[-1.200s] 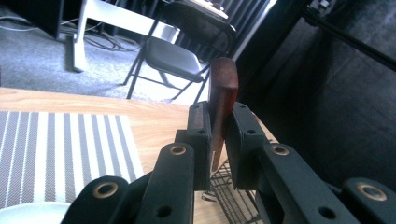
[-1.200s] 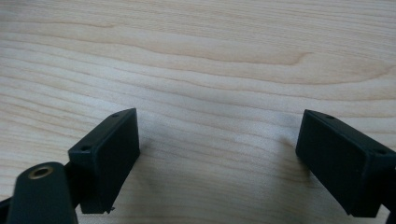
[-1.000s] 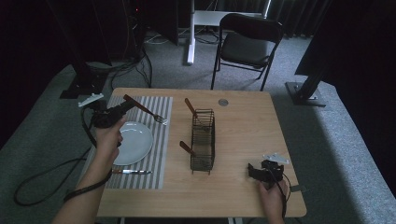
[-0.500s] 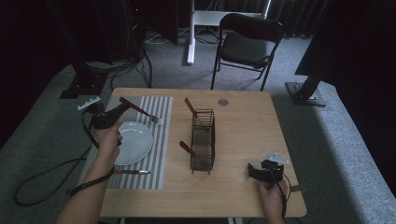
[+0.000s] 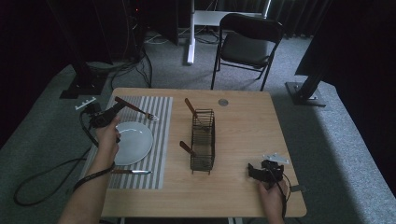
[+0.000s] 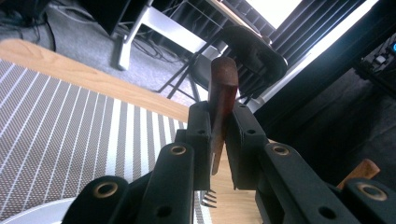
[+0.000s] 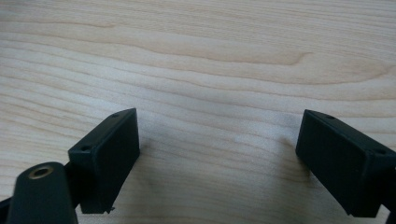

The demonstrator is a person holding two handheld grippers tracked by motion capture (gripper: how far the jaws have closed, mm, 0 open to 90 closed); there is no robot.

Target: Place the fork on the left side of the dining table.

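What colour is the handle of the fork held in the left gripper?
Reddish-brown, like wood; the fork handle shows best in the left gripper view.

- No lettering, label, brand, number or sign is showing legibly in any of the views.
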